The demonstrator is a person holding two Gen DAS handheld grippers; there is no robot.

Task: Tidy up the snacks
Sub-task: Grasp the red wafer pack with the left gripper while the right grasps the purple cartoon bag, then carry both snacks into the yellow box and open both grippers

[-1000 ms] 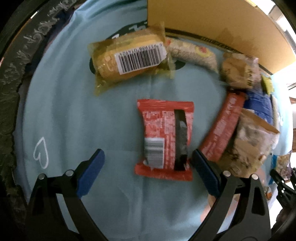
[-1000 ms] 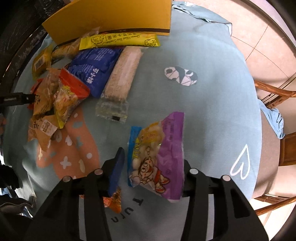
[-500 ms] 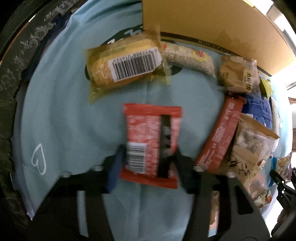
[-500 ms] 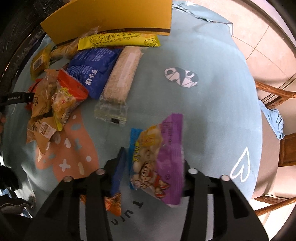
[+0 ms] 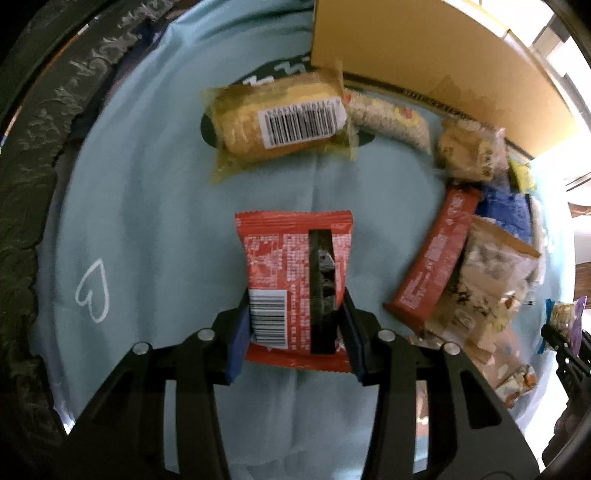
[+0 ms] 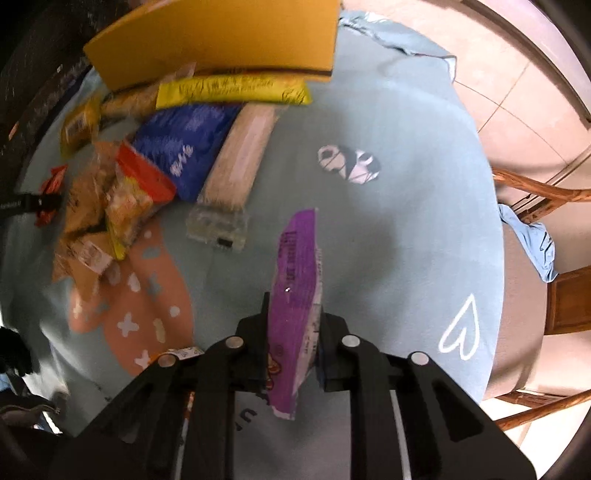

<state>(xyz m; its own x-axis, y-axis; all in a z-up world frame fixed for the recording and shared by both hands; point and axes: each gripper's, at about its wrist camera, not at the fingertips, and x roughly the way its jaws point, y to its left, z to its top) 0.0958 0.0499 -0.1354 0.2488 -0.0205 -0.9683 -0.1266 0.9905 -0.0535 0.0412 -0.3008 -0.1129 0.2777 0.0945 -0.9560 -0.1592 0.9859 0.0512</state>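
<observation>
Closed since a second ago: left tool (image 5: 293,334) from wide onto the red packet (image 5: 295,286), right tool (image 6: 293,345) tight onto the purple bag (image 6: 295,295), now turned on edge. Sorting judged barely begun, with two snacks gripped just over the blue-clothed surface (image 5: 147,221) and the rest loose by the cardboard box (image 6: 221,33). Counted in the left view: one corn pack (image 5: 280,122), one red bar (image 5: 437,258), several more in a blurred heap, number unclear.

a light blue tablecloth (image 5: 147,206) covers the table; it has a white heart outline (image 6: 461,332), an orange patch with white shapes (image 6: 140,310) and a black-and-white figure (image 6: 349,168). beside the table stands a wooden chair (image 6: 546,199) on pale floor tiles (image 6: 517,103).
</observation>
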